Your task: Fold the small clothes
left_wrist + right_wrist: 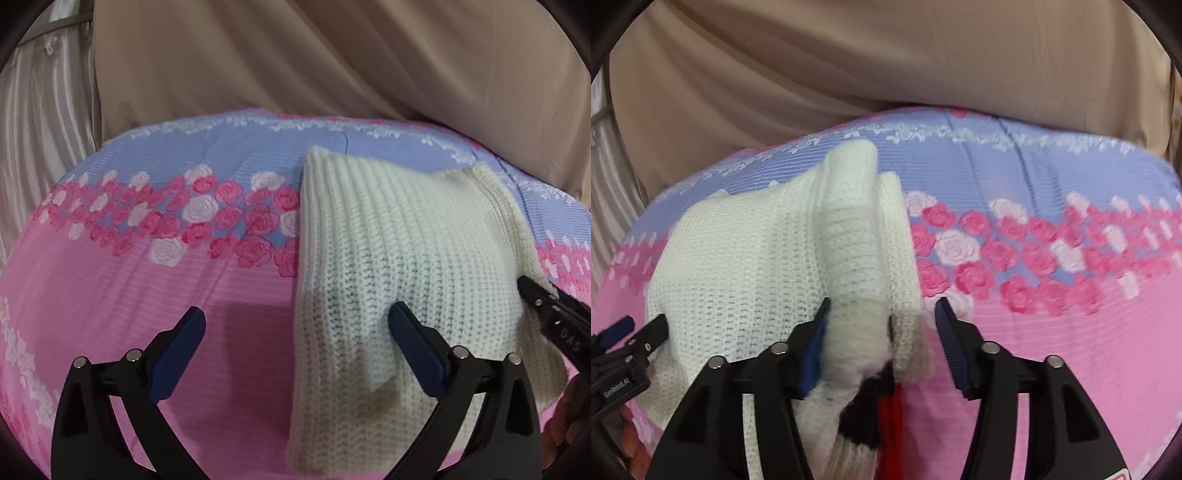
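Observation:
A cream knitted sweater [399, 258] lies folded lengthwise on the floral bedsheet [147, 280]. My left gripper [297, 328] is open, its jaws straddling the sweater's near left edge just above it. In the right wrist view the sweater [753, 280] has a rolled fold on its right side, with black and red trim [882, 413] at the near end. My right gripper [882, 321] is open around that rolled fold, the left pad touching the knit. Each gripper shows at the edge of the other's view, the right one [554, 314] and the left one [624, 343].
The pink and blue rose-patterned sheet [1052, 258] covers the bed. A beige curtain [332, 66] hangs behind the far edge. A pale striped drape [44, 129] is at the far left.

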